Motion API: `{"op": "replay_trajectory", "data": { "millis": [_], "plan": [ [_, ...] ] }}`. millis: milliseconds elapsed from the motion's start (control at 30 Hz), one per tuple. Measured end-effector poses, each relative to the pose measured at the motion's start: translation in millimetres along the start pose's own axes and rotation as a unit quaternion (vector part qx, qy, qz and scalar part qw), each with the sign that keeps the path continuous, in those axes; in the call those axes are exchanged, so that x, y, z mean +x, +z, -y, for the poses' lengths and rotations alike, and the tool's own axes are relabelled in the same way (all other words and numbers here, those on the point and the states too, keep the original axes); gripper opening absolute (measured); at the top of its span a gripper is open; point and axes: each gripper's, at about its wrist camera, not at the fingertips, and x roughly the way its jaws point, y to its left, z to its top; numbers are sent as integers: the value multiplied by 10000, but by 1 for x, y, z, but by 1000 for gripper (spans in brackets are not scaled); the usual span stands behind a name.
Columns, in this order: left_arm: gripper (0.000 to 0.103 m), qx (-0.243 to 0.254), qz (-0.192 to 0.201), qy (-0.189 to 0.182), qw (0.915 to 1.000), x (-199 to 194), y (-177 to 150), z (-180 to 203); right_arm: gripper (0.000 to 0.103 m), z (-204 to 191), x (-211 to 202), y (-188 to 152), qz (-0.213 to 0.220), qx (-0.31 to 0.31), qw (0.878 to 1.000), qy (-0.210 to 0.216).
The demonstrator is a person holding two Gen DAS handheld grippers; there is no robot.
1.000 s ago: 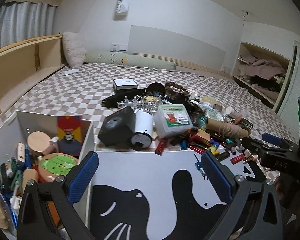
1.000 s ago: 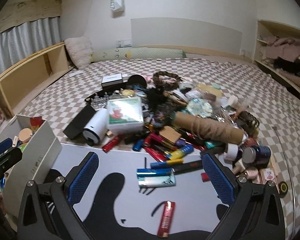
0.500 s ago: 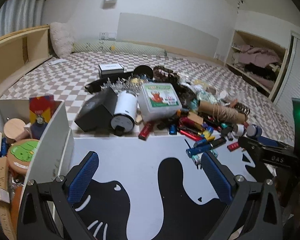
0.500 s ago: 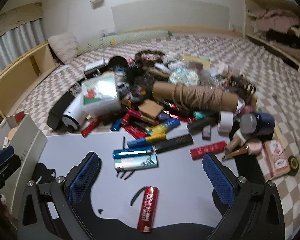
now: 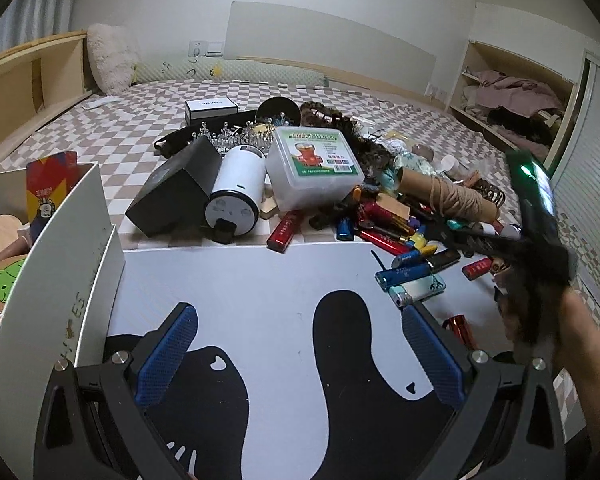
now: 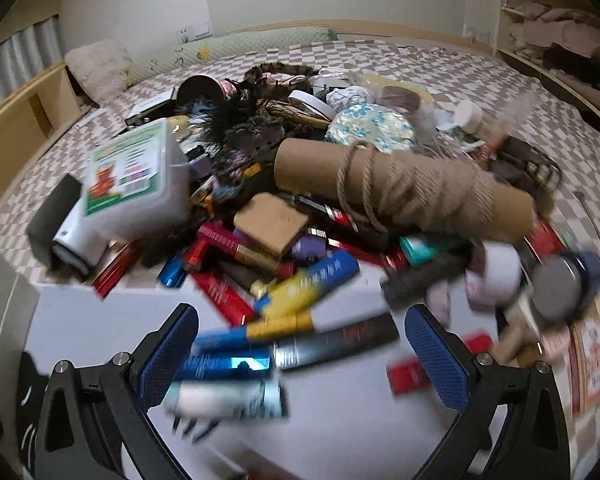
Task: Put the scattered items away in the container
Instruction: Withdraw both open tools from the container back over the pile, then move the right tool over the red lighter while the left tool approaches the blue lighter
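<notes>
A white container (image 5: 80, 216) stands at the left, holding a wooden lid, a green-faced disc and other pieces. Scattered items lie heaped on a white board (image 5: 260, 280): a black box (image 5: 172, 192), a white cylinder (image 5: 236, 192), a clear plastic box (image 5: 312, 168), a twine-wrapped cardboard tube (image 6: 404, 196) and several lighters (image 6: 228, 360). My left gripper (image 5: 300, 354) is open and empty over the bare board. My right gripper (image 6: 300, 356) is open, low over the blue, black and white lighters, touching none of them. The right wrist view is motion-blurred.
The board rests on a checked bed cover (image 5: 132, 120). A wooden shelf (image 5: 28, 76) runs along the left and a clothes-filled alcove (image 5: 512, 96) sits at the right. A person's hand (image 5: 572, 340) holds the right gripper at the left view's right edge.
My right gripper has pushed forward and down onto the lighters at the pile's front. The left gripper has shifted right, away from the container, and stays open.
</notes>
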Motion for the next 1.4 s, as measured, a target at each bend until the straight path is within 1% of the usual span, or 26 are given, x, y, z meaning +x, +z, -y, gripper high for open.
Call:
{"op": "replay_trajectory", "data": {
  "millis": [67,133,200,233,300,333,500,567,600,700,767,867,967,1100,1167,1200,1300,1400],
  "plan": [
    [103,3,-38,9,10000,3,-1,-1,96,-1,14,10,-103,-55,9999,2],
    [103,-17,-81,-3,10000,6,-2,-2,95,-2,29,14,-248,-83,9996,68],
    [103,-27,-101,-4,9999,8,-2,-3,92,-4,43,13,-409,-128,9990,133],
    [103,-31,-110,-3,9999,9,-2,-3,87,-3,46,9,-427,-80,9988,215],
    [103,-52,-111,-17,9999,9,-1,-3,87,-2,50,1,-451,13,9983,375],
    [103,-72,-109,-30,9999,9,-1,-3,87,-2,47,-3,-388,25,9983,429],
    [103,-146,-102,-102,9998,7,1,-3,87,-13,26,-36,-324,-497,9976,364],
    [103,-131,-78,-123,9998,4,1,-2,82,-16,18,-44,-330,-577,9970,399],
    [103,-119,-68,-138,9998,3,1,-1,82,-18,14,-49,-331,-643,9965,422],
    [103,-71,-18,-169,9998,-2,2,2,82,-36,2,-65,-379,-1101,9918,531],
    [103,-54,31,-174,9998,-6,3,3,82,-48,-9,-79,-444,-1310,9877,724],
    [103,-90,91,-182,9998,-11,4,0,82,-61,-26,-102,-455,-1541,9832,865],
    [103,-135,152,-191,9996,-16,5,-4,82,-70,-42,-121,-482,-1744,9764,1175],
    [103,-168,215,-194,9994,-21,6,-7,82,-79,-57,-134,-599,-2073,9618,1687],
    [103,-166,230,-195,9994,-23,6,-8,81,-82,-64,-134,-677,-2100,9568,1892],
    [103,-164,237,-195,9994,-23,6,-9,81,-81,-66,-130,-694,-2009,9582,1915],
    [103,-159,249,-201,9994,-24,6,-10,81,-60,-74,-119,-611,-1482,9694,1860],
    [103,-139,202,-218,9995,-21,4,-8,81,-35,-83,-110,-478,-999,9804,1629]
  ]
}}
